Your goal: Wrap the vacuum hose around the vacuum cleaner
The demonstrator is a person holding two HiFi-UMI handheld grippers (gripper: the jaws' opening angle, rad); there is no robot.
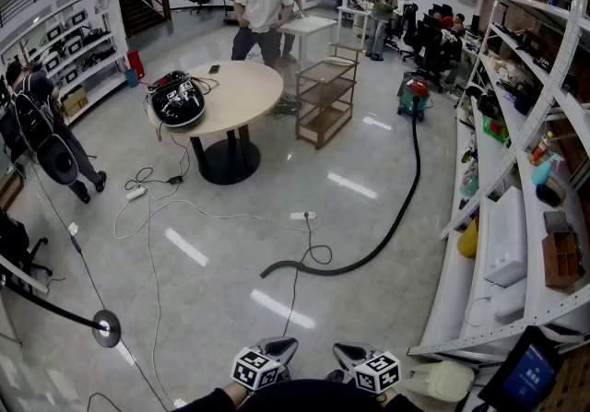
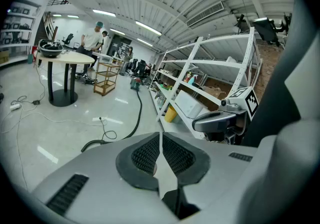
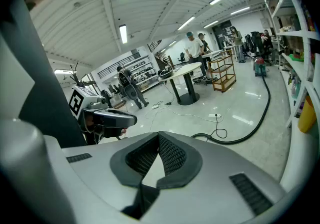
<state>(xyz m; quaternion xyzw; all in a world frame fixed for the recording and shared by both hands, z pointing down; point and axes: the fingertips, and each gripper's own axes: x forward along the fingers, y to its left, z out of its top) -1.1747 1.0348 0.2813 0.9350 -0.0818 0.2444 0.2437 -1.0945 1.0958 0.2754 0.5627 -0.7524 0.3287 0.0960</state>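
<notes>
Two grippers sit at the bottom edge of the head view, the left gripper (image 1: 279,344) and the right gripper (image 1: 350,350) side by side, both well apart from the work. The vacuum cleaner (image 1: 414,97), a small green and red unit, stands far off at about 1 o'clock beside the shelving. The vacuum hose (image 1: 394,230) is black and runs from it down the shiny floor in one long curve. Its free end lies at about 12 o'clock, nearest the person. Nothing is wound yet, so I judge the task at its very start: the approach.

Left gripper view: the ribbed pads (image 2: 149,154) meet along a thin seam, closed on nothing. The hose (image 2: 137,116) curves away at 11 o'clock towards the distant cleaner (image 2: 135,82).

Right gripper view: its pads (image 3: 170,154) are likewise pressed together and empty. The hose (image 3: 262,113) sweeps across the floor at 2 o'clock, with the cleaner (image 3: 259,67) at its far end.

Next, I would expect a walk forward, one claw opening and dropping low over the free end. The hose looks long and limp, likely to drag and loop.
</notes>
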